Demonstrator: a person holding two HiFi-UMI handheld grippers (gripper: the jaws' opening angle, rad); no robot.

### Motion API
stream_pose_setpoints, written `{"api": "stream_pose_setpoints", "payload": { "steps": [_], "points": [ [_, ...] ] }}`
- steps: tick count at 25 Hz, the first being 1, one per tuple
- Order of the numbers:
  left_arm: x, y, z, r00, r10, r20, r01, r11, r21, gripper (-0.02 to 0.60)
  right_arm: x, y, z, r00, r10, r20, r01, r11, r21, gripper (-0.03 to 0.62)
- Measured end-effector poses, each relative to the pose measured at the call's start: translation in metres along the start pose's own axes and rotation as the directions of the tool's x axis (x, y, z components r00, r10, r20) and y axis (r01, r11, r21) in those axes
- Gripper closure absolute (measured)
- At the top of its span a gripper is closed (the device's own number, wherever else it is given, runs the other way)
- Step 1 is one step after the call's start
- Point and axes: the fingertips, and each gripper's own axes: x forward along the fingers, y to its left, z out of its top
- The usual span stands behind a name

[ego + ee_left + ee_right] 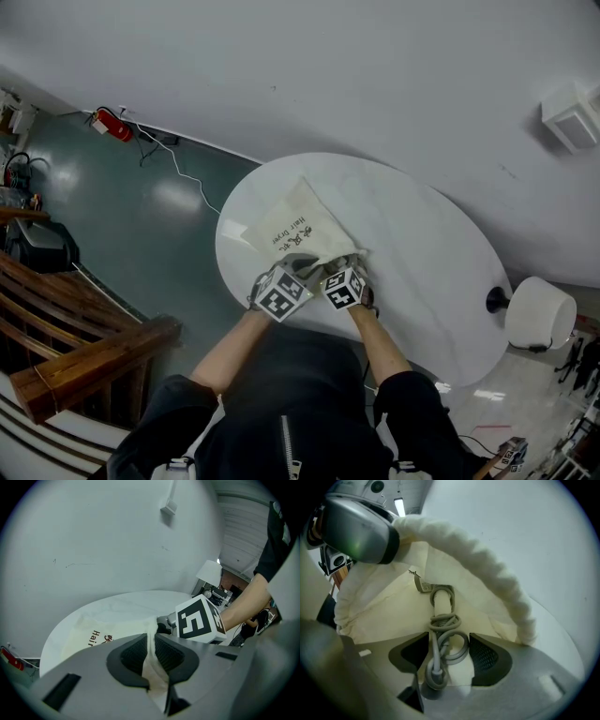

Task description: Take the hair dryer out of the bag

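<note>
1. A cream cloth drawstring bag (295,225) lies flat on a round white table (441,272), print side up, mouth toward the person.
2. In the bag, just inside the mouth, is a cream plastic hair dryer (442,603). Only its handle shows, w/ a grey power cord (442,622) coiled & knotted round it. The rest is hidden deeper in the bag.
3. Left gripper (151,657) is clenched on the bag's mouth edge, cloth pinched betw. the pads.
4. Right gripper (450,658) sits in the bag's mouth, jaws apart, straddling handle + cord coils. No bite yet.
5. Handling, prob.:
   - The dryer is rigid, w/ weight at the head end deep in the bag. Smooth plastic may slip.
   - The cord is springy & could snag the bag's gathered hem (487,569).
   - Best hold is the handle, across the cord wraps, not a loose loop alone.
   - The bag is soft & light, so it will likely drag along unless pinned.
</note>
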Motion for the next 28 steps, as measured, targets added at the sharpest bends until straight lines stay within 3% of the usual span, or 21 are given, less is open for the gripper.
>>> {"api": "stream_pose_setpoints", "payload": {
  "steps": [28],
  "points": [
    [0.007, 0.000, -0.003, 1.000, -0.002, -0.002, 0.002, 1.000, -0.004, 0.529, -0.008, 0.001, -0.001, 1.000, 0.018, -0.009, -0.018, 0.999, 0.032, 0.367]
  ]
}}
